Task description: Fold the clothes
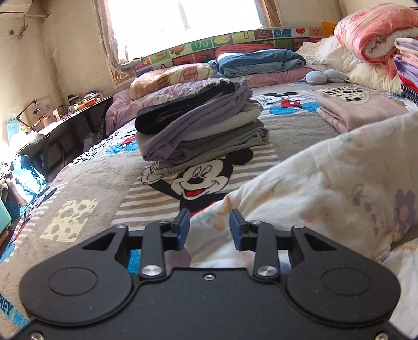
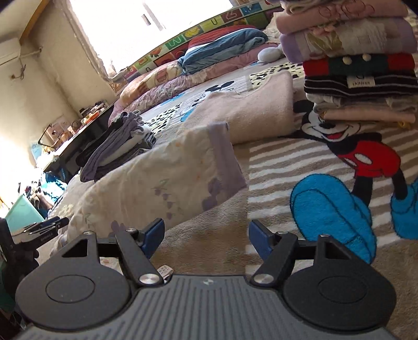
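Open blanket ahead of the right gripper, cloth crowding the left.

The right gripper (image 2: 206, 239) has jaws spread over bare striped blanket (image 2: 274, 167), a clear lane running forward. The floral garment (image 2: 162, 177) humps up on its left, the pink folded towel (image 2: 245, 117) lies beyond, and a tall folded stack (image 2: 360, 68) walls the far right. In the left wrist view, the grey-and-purple pile (image 1: 201, 125) blocks the middle.

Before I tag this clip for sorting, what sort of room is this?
Most likely a bedroom: a bed under a cartoon mouse blanket, pillows by the window, and piles of folded clothes.
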`<action>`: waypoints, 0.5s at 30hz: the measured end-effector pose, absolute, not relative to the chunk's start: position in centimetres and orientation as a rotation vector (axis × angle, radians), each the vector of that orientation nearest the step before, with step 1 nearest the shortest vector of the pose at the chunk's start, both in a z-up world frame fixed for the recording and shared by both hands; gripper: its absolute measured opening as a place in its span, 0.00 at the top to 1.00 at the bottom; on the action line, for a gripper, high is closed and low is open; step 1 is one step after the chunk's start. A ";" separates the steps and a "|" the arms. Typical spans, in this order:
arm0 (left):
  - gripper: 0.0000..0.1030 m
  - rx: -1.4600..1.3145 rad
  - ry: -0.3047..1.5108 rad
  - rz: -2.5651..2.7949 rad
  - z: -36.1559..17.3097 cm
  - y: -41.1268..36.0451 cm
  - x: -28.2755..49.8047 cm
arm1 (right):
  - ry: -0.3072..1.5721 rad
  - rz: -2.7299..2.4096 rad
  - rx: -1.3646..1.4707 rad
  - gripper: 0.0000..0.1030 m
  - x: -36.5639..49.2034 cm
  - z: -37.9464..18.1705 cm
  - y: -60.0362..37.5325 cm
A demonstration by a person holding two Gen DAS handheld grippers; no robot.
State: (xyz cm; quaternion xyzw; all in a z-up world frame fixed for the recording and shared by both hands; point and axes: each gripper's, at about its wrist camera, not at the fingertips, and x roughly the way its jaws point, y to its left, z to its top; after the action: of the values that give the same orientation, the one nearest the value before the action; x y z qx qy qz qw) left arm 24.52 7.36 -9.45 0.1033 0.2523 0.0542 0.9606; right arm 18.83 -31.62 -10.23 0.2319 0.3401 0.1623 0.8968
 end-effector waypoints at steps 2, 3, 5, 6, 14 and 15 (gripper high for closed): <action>0.61 0.174 0.503 0.130 -9.0 8.3 23.5 | 0.714 0.337 0.532 0.31 19.5 -10.7 -31.8; 0.61 0.157 0.502 0.141 -8.8 8.8 23.0 | 0.719 0.339 0.559 0.30 19.8 -11.0 -31.9; 0.60 0.102 0.510 0.156 -8.6 10.0 21.8 | 0.732 0.344 0.612 0.30 20.5 -11.4 -32.2; 0.60 0.067 0.518 0.159 -8.6 10.7 21.2 | 0.741 0.346 0.630 0.30 20.9 -11.6 -32.2; 0.53 -0.427 0.615 0.094 -10.9 18.0 19.2 | 0.823 0.329 0.772 0.30 24.8 -13.7 -32.8; 0.53 -0.503 0.622 0.079 -11.3 18.9 19.1 | 0.824 0.323 0.773 0.30 25.4 -13.9 -32.7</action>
State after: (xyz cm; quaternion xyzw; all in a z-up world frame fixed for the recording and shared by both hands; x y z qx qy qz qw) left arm 19.12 18.94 -11.26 -0.2450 0.3028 0.0385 0.9202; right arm 25.37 -32.71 -13.87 0.3648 0.3887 0.1522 0.8323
